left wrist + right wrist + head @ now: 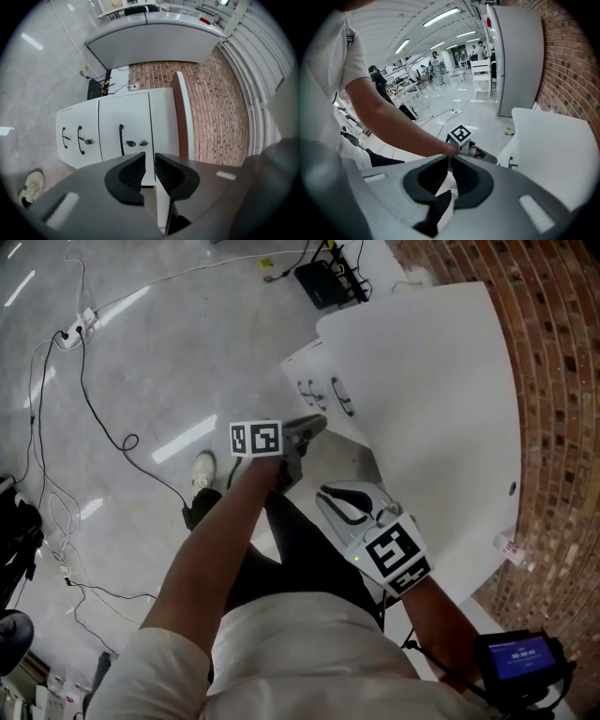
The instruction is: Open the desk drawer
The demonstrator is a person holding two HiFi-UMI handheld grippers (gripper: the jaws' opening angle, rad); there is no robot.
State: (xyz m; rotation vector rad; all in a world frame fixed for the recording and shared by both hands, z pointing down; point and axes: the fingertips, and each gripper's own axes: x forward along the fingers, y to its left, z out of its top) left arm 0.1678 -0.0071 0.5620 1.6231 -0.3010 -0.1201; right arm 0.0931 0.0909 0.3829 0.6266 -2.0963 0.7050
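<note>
None of the opening is done: the drawers (133, 117) look shut at 12 o'clock from the left claw (149, 161), not touching it, and both that claw and the right claw (450, 161) are nearly closed and empty, so reaching, gripping and pulling a handle (120, 139) remain.

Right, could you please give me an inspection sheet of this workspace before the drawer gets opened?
Surface: white desk top, nothing seen on it.
Job's things: drawer fronts all closed; black handles untouched.
Clutter: black box on the floor.
Tools: left tool shut, empty, facing the drawers; right tool shut, empty.
Cables: loose cables and a power strip on the floor.
Surroundings: brick wall beside the desk; people far off.
</note>
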